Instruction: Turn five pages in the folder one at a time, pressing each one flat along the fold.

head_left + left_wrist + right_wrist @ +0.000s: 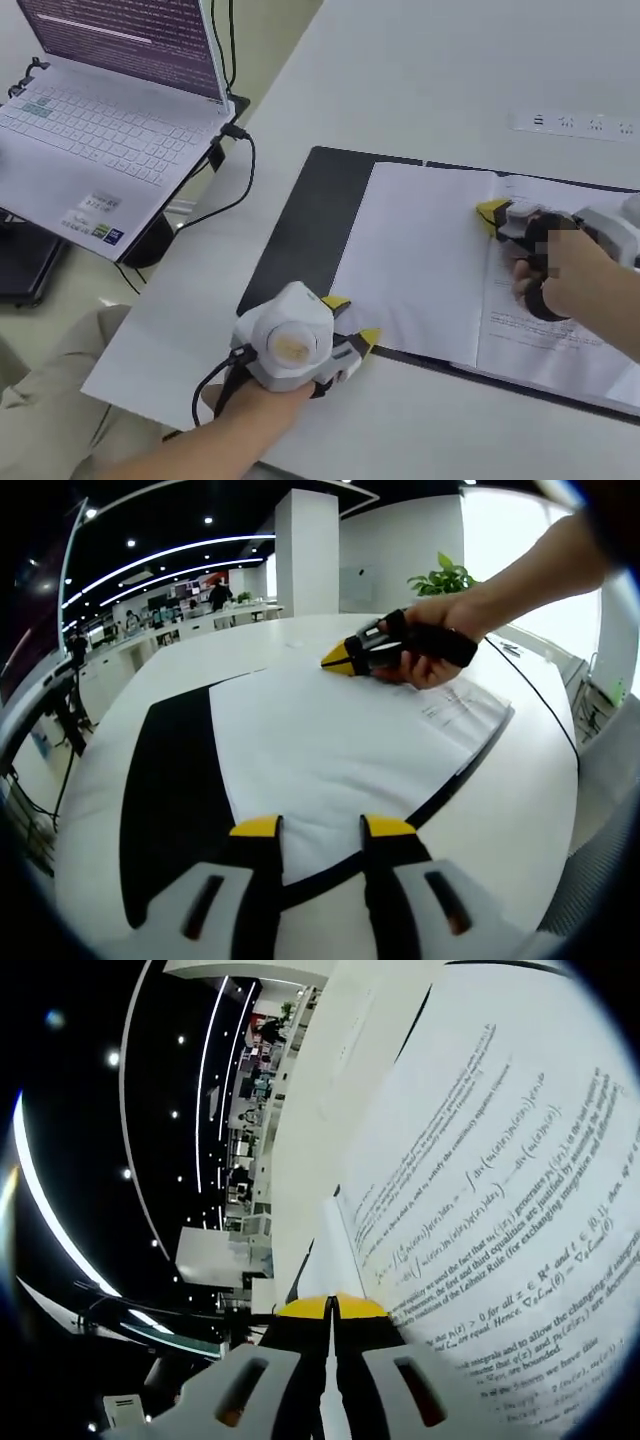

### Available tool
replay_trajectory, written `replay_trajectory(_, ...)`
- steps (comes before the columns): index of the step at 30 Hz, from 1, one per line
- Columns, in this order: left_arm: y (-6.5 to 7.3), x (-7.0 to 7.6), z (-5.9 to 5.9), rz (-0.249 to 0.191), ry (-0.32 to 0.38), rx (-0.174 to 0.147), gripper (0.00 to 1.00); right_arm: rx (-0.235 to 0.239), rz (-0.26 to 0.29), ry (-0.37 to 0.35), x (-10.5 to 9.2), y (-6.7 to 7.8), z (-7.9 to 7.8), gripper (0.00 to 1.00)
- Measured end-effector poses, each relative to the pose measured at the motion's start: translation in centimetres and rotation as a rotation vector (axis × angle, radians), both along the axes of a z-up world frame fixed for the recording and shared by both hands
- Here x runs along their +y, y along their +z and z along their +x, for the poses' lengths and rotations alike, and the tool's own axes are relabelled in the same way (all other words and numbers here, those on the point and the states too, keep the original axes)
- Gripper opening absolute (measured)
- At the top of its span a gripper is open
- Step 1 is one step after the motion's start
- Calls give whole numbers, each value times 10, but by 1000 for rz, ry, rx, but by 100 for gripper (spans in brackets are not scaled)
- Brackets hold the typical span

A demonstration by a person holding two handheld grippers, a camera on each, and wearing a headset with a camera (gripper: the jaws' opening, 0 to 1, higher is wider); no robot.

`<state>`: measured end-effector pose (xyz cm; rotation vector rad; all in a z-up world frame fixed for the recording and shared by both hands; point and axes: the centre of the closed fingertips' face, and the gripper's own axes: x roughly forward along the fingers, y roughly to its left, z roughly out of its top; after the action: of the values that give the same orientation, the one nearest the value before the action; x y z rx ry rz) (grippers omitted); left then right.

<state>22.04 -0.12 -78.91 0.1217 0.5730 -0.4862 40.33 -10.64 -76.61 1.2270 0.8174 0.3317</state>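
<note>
A black folder [300,225] lies open on the white table. Its left side carries a blank white page [420,260], its right side a printed page [545,335]. My left gripper [352,320] is open at the near edge of the blank page [330,740], its yellow tips [257,827] a little over the folder's bottom edge with nothing between them. My right gripper [492,212] is shut, and its yellow tip rests on the paper at the fold near the folder's far end. In the right gripper view the closed tips [332,1307] touch the printed page [500,1210]. A hand holds that right gripper [342,658].
An open white laptop [110,110] on a dark stand sits at the far left, with a black cable [240,185] trailing toward the folder. A socket strip [575,123] lies in the table [440,80] beyond the folder. The table's near edge runs just behind my left hand.
</note>
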Motion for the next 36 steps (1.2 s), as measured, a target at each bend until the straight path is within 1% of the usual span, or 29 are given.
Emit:
replay_trajectory(8, 1, -1, 0, -1, -2, -1, 30, 0, -14, -30, -3, -1, 23, 0)
replay_trajectory(10, 1, -1, 1, -2, -2, -1, 30, 1, -8, -48, -5, -2, 30, 0)
replay_trajectory(13, 0, -1, 1, -1, -5, 1, 30, 9, 16, -93, -9, -2, 42, 0)
replay_trajectory(18, 1, -3, 1, 1, -7, 1, 30, 14, 34, -106, -11, -3, 49, 0)
replay_trajectory(24, 1, -3, 1, -3, -4, -2, 30, 12, 55, -154, -16, -2, 60, 0)
replay_trajectory(30, 0, -3, 1, -1, -6, -2, 30, 13, 65, -158, -16, -3, 63, 0)
replay_trajectory(33, 0, -3, 1, -2, -5, -2, 30, 8, 63, -137, -14, -2, 60, 0)
replay_trajectory(36, 0, -3, 1, -3, -5, -4, 30, 11, 64, -97, -12, -2, 52, 0)
